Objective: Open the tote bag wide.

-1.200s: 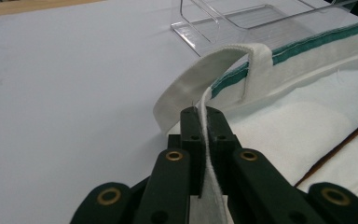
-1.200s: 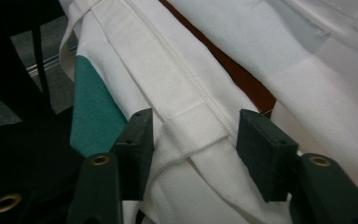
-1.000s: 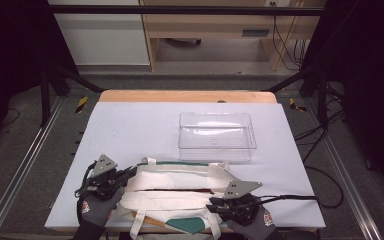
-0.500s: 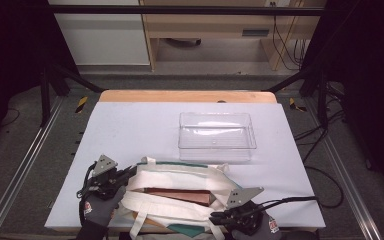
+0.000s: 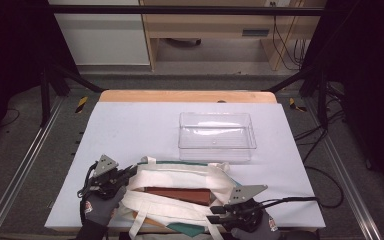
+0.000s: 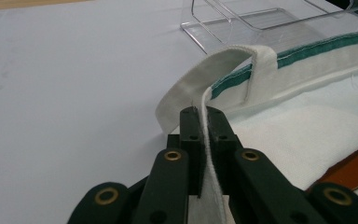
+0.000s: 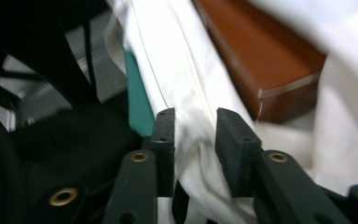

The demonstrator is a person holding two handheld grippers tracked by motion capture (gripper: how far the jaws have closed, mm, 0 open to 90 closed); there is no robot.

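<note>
The white tote bag (image 5: 180,192) lies at the near table edge with a brown box (image 5: 177,194) in its mouth, the left gripper (image 6: 204,114) clamped on 1 handle strap (image 6: 223,74) while the right gripper (image 7: 193,140), jaws just opening, loosely straddles the bag's near rim

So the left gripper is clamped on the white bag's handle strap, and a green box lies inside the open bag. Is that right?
One thing is wrong: the box inside the open white bag is reddish-brown, not green; green is only the bag's trim. The high view and the right gripper view show it. The left gripper is indeed clamped on the handle strap, as the left gripper view shows.
</note>
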